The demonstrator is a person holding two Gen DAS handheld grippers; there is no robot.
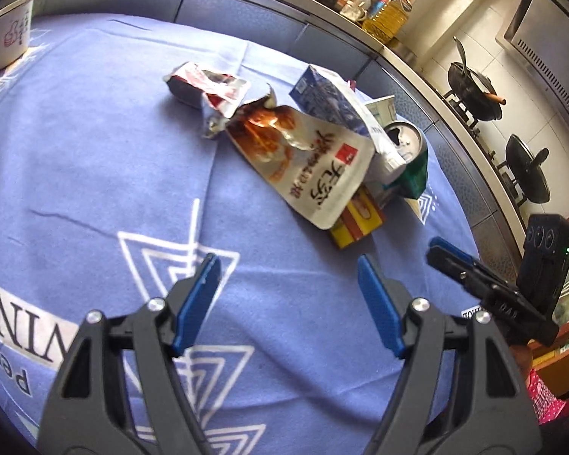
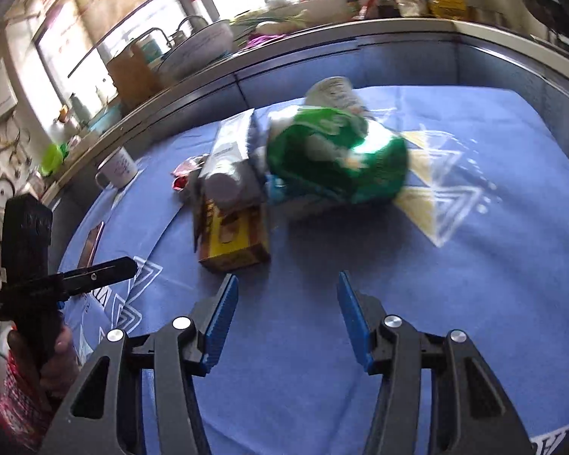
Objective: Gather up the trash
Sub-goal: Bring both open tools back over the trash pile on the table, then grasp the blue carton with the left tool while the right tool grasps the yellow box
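A heap of trash lies on the blue tablecloth (image 1: 95,159). In the left wrist view it holds a torn red wrapper (image 1: 205,85), a white snack pouch (image 1: 311,163), a blue and white carton (image 1: 337,110), an opened can (image 1: 404,138), a green bag (image 1: 415,178) and a yellow box (image 1: 356,223). My left gripper (image 1: 288,265) is open just short of the pouch, nothing between its pads. The right wrist view shows the yellow box (image 2: 235,235), the green bag (image 2: 337,159) and a grey carton (image 2: 231,151). My right gripper (image 2: 286,284) is open right before the box, empty.
A white mug (image 1: 9,38) stands at the cloth's far left, also seen as the mug (image 2: 119,167) from the right wrist. Behind runs a kitchen counter with bottles (image 1: 383,11) and black pans on a stove (image 1: 474,87). A hand in a pink sleeve (image 2: 26,371) holds the other gripper.
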